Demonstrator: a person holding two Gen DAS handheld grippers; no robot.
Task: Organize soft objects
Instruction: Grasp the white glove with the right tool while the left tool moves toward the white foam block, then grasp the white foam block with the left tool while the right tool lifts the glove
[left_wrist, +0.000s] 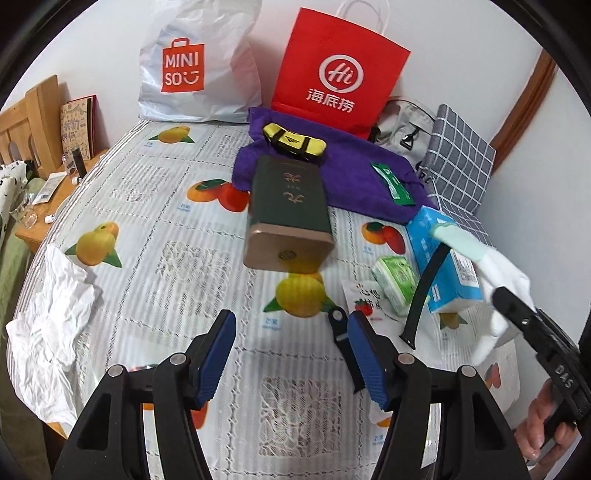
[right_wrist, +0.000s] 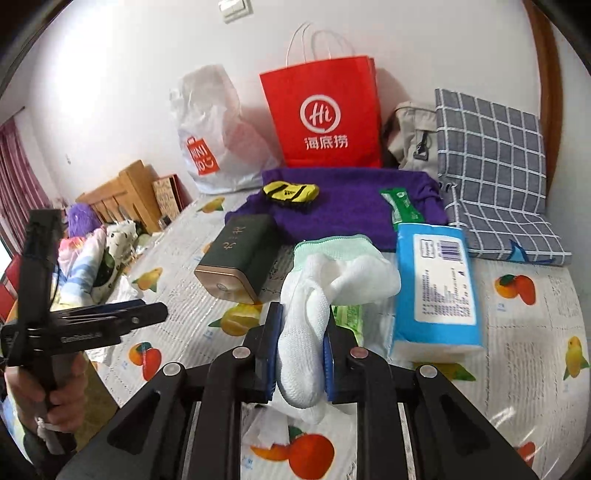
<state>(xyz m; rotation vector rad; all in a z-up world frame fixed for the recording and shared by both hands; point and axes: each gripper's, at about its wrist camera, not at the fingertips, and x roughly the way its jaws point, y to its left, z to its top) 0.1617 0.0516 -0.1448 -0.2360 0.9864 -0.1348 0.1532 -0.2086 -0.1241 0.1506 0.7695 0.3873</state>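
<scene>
A bed (left_wrist: 155, 206) fills both views, its ribbed white cover printed with oranges and mangoes. Against the wall stand a glossy red paper shopping bag (right_wrist: 325, 118) with white cord handles and a crinkled white plastic MINISO bag (left_wrist: 195, 70); a flat grey checked cushion (right_wrist: 495, 170) leans at the right. A fuzzy purple towel (right_wrist: 347, 199) lies spread before the bags, with a yellow-and-black pouch (right_wrist: 290, 192) and a green sachet (right_wrist: 402, 206) on it. A blue plastic-wrapped tissue pack (right_wrist: 436, 280) lies just beside the towel's near edge, and a dark green rectangular tin (left_wrist: 291, 206) with a bronze base lies on its side nearby. Crumpled white paper or plastic, hard to tell which, sits at the bed's left edge (left_wrist: 48, 317).

The right gripper (right_wrist: 301, 354) is clamped on a limp white knit glove (right_wrist: 314, 306) with a mint-green cuff, raised above the cover beside the tissue pack. The left gripper (left_wrist: 291, 354) hangs about half open with nothing between its ribbed blue pads, above a black watch strap (left_wrist: 424, 291).
</scene>
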